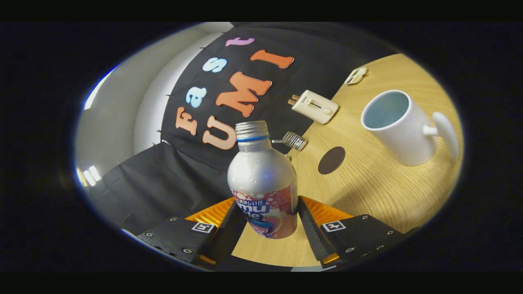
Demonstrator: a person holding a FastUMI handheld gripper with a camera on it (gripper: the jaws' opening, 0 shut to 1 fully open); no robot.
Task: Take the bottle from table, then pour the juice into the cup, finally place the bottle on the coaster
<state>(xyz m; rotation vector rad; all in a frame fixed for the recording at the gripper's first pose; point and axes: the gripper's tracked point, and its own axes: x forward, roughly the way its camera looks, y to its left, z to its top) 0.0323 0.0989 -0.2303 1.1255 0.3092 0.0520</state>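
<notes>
Gripping the bottle (pixel 263 179) between both fingers, the tongs (pixel 267 222) are clamped on its lower labelled body, one finger on each side. Bottle is silver aluminium, cap off, threaded neck open, blue ring under the threads. Whole view is tilted, so bottle looks lifted and leaning, base clear of the counter (pixel 367 192); contact with the counter hard to confirm.

White mug (pixel 402 126) sits ahead and to the right of the tongs, well apart from the bottle, handle pointing away to the right, inside looks empty. Dark round coaster (pixel 331 160) lies ahead, between bottle and mug, nearer the tongs than the mug. Beyond it: small wire clip-like item (pixel 293 140), cream boxy device (pixel 314 106), small flat thing (pixel 356 75) further off, can't tell what.

Step, by my read: take is done, carrying toward the pour. Next move calls for bringing the neck over the mug rim, then tipping slowly; open neck could spill early if tilted before it's over the mug.
</notes>
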